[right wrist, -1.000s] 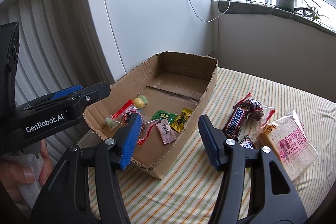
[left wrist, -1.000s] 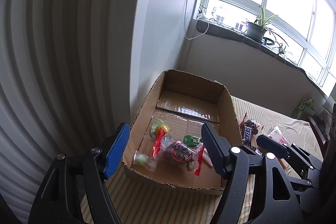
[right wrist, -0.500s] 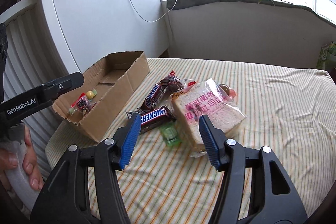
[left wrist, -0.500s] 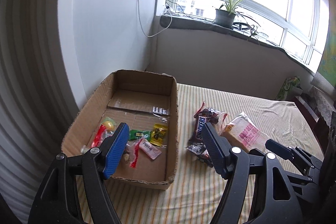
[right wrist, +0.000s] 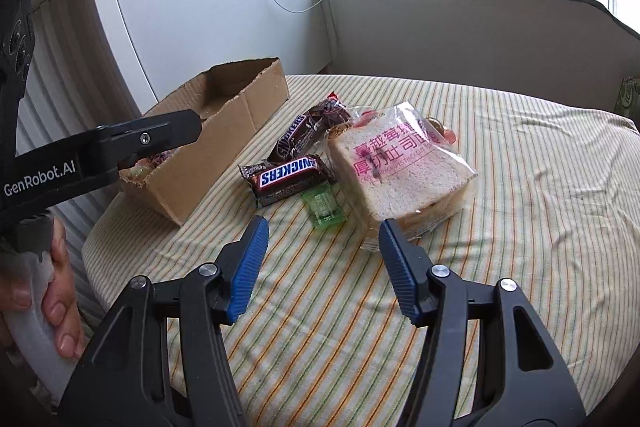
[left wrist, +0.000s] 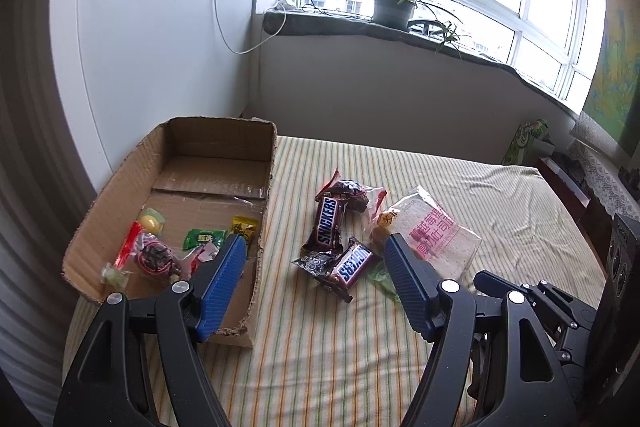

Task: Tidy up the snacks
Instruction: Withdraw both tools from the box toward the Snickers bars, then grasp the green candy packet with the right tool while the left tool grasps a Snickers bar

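Observation:
A shallow cardboard box [left wrist: 120,183] [right wrist: 224,123] sits at the table's left and holds several small wrapped candies [left wrist: 154,255]. To its right lie two Snickers bars [left wrist: 328,223] [right wrist: 290,175], a dark snack pack [left wrist: 352,193], a small green candy [right wrist: 324,205] and a bagged bread slice [left wrist: 434,231] [right wrist: 396,167]. My left gripper [left wrist: 312,251] is open and empty above the near Snickers bar [left wrist: 354,263]. My right gripper [right wrist: 322,235] is open and empty just in front of the green candy.
The table has a striped cloth [right wrist: 540,211]. A white wall panel [left wrist: 160,35] stands behind the box. A windowsill with a potted plant [left wrist: 394,7] runs along the back. My left gripper's body [right wrist: 100,147] crosses the right wrist view.
Both grippers have swung right, away from the box, toward the loose snacks on the cloth. Both have stayed open and empty.

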`<action>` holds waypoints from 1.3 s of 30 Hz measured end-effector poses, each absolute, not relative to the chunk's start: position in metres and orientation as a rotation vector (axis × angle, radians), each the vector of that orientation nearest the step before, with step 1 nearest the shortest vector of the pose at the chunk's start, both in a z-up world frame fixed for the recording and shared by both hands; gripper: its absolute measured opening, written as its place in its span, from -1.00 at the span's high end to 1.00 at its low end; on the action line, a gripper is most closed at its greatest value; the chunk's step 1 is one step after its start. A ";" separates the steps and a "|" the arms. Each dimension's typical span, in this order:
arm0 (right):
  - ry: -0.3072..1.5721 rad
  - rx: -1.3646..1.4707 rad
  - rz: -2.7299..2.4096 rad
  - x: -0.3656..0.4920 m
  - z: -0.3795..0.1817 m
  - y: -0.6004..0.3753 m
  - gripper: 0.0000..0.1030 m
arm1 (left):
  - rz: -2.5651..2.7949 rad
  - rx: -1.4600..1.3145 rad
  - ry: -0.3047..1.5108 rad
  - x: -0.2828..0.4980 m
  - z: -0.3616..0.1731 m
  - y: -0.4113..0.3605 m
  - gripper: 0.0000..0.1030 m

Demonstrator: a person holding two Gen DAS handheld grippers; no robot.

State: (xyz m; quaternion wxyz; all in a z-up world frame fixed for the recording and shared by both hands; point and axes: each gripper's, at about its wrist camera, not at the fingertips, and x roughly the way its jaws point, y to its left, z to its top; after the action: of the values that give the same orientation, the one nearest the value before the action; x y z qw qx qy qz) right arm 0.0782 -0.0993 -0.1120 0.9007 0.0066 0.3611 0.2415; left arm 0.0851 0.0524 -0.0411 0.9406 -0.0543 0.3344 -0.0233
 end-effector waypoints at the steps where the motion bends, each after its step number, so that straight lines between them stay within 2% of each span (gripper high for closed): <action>1: 0.761 0.008 0.503 0.077 -0.117 -0.099 -0.17 | -0.057 -0.117 0.694 0.085 -0.046 0.050 -0.39; 12: 0.832 -0.099 0.523 0.066 -0.144 -0.090 -0.17 | -0.233 -0.249 0.858 0.082 -0.105 0.038 -0.39; 28: 0.889 -0.175 0.614 0.128 -0.142 -0.071 -0.16 | -0.278 -0.293 0.829 0.122 -0.095 0.043 -0.39; 32: 0.892 -0.178 0.606 0.138 -0.141 -0.076 0.02 | -0.286 -0.328 0.833 0.131 -0.099 0.043 -0.39; 35: 0.885 -0.211 0.589 0.142 -0.142 -0.073 0.50 | -0.291 -0.345 0.845 0.137 -0.104 0.040 -0.39; 39: 0.876 -0.226 0.592 0.136 -0.142 -0.075 0.51 | -0.290 -0.354 0.855 0.142 -0.109 0.040 -0.39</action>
State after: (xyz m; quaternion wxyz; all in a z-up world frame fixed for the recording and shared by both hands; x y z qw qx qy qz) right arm 0.1360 -0.0750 -0.1419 0.8573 -0.1077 0.4170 0.2820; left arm 0.1422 0.0396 -0.1094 0.8848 -0.1700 0.4108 -0.1396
